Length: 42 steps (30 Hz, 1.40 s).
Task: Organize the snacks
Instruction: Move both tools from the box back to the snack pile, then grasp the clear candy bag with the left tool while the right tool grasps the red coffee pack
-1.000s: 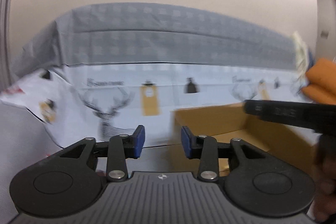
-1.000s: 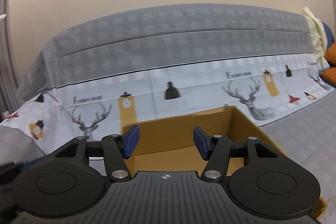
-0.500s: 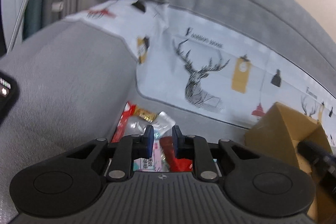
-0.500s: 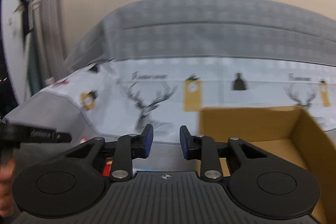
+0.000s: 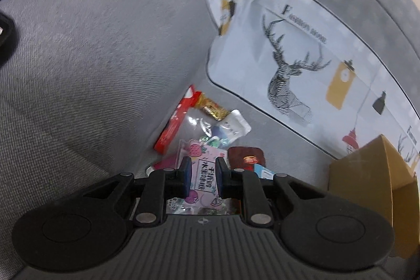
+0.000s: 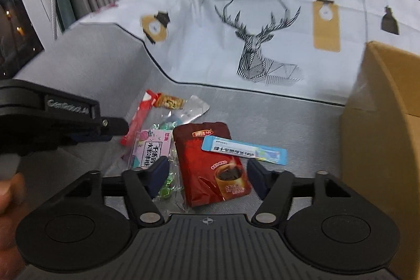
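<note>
My right tongs [image 6: 204, 175] are opening, jaws spread wide, with nothing pressed between them; the red pouch [image 6: 210, 162] lies just past and between the tips on the grey sofa seat [image 6: 275, 117]. My left tongs [image 5: 200, 176] stand narrow, hovering over the pink packet [image 5: 203, 175], which shows through the gap; I judge they are not yet gripping it, since the packet lies flat below.

The snacks sit in a small heap on the seat, close to the sofa arm [image 5: 92, 57]. The box [image 6: 380, 122] stands well apart to the right of the heap.

What the next move turns on: the red pouch lies straight ahead of the right tongs, its long axis running away from me and a little tilted, so my spread jaws straddle its short width. The blue sachet [image 6: 244, 150] lies crosswise over the pouch's far right corner, touching it; lifting the pouch may drag it along. The right hand is nearer the pouch and the box; the left hand is nearer the pink packet and the red stick [image 5: 176, 122] by the sofa arm.

A second ago both cameras faced the sofa back and the box, with no snacks in sight; both have since tipped down over the heap. The left jaws have narrowed.
</note>
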Available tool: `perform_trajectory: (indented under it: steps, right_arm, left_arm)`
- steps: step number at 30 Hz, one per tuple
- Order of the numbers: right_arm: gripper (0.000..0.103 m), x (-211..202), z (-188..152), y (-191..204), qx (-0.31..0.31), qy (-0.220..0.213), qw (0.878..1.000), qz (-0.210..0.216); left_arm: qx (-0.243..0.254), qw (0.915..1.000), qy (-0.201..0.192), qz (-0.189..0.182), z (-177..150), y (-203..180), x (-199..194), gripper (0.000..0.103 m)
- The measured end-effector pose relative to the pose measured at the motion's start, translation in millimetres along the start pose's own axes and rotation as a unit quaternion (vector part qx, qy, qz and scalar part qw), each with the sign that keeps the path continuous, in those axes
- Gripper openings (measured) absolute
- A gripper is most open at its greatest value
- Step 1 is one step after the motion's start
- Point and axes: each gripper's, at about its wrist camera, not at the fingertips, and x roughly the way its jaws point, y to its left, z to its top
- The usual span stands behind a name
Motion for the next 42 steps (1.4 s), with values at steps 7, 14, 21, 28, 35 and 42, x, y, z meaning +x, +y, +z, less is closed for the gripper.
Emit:
perform_trajectory:
  steps: [7,14,21,28,35,42]
  right_arm:
    - [0.086,48.8,-0.3,-9.6,0.019,0.049,0.999,-0.011]
    - [0.099,72.1,-2.7,-11.7,0.020,0.065,0.998,0.002]
    - [0.087,71.5,-3.0,-7.6,-0.007,0.055,0.998,0.002]
    - [0.055,57.4,-4.0,-5.2,-0.037,0.042,0.998,0.011]
    - [0.014,27.5,-7.4,9.1,-0.086,0.033,0.996,0.011]
    - [0.010,-24.6,-13.4,-7.0,-0.020,0.043,0.999,0.015]
  left_arm:
    - [-0.005,0.9999,0.007,0.011,1.8,3.5,2.8,0.023]
    - [-0.006,0.9999,0.010,0.009,3.6,3.5,5.3,0.026]
    - [-0.011,0.9999,0.009,0.006,5.0,4.7,4.9,0.026]
    - [-0.026,0.9996,0.006,-0.011,4.1,9.8,-1.4,0.026]
    - [-0.021,0.9996,0.012,-0.014,1.5,10.9,-3.0,0.026]
    - [-0.015,0.9995,0.026,-0.011,-2.1,8.2,2.0,0.027]
